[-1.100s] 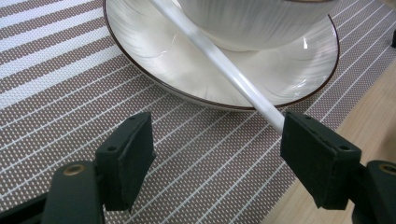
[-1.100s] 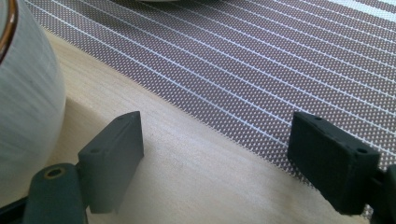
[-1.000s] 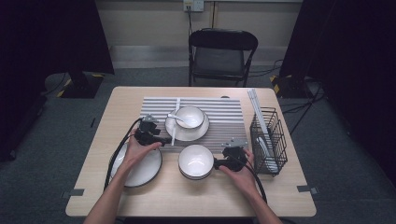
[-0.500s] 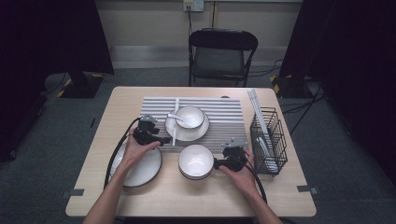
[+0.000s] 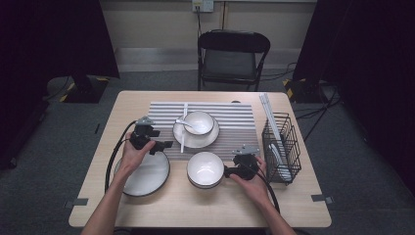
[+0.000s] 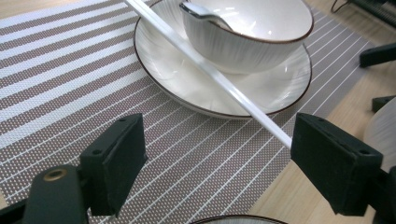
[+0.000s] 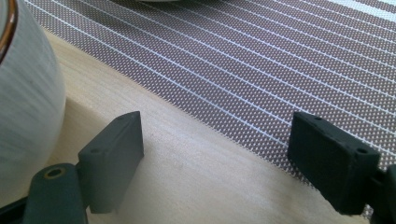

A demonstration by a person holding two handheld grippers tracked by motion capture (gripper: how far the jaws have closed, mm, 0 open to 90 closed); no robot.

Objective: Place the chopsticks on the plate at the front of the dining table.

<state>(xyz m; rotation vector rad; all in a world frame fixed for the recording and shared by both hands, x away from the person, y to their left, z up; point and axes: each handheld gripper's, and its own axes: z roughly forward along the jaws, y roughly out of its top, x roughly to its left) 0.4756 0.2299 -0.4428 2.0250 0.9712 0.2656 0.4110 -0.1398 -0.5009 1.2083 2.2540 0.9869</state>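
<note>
white chopstick (image 6: 219, 79) just beyond left gripper's (image 6: 217, 161) opening jaws

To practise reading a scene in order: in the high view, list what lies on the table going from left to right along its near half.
Large plate → left gripper → empty bowl → right gripper → black wire basket.

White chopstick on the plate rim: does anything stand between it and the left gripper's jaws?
Nothing visible does. The left gripper, jaws just opened, is empty above the striped mat. The chopstick lies across the plate, its near end beside one jaw.
</note>
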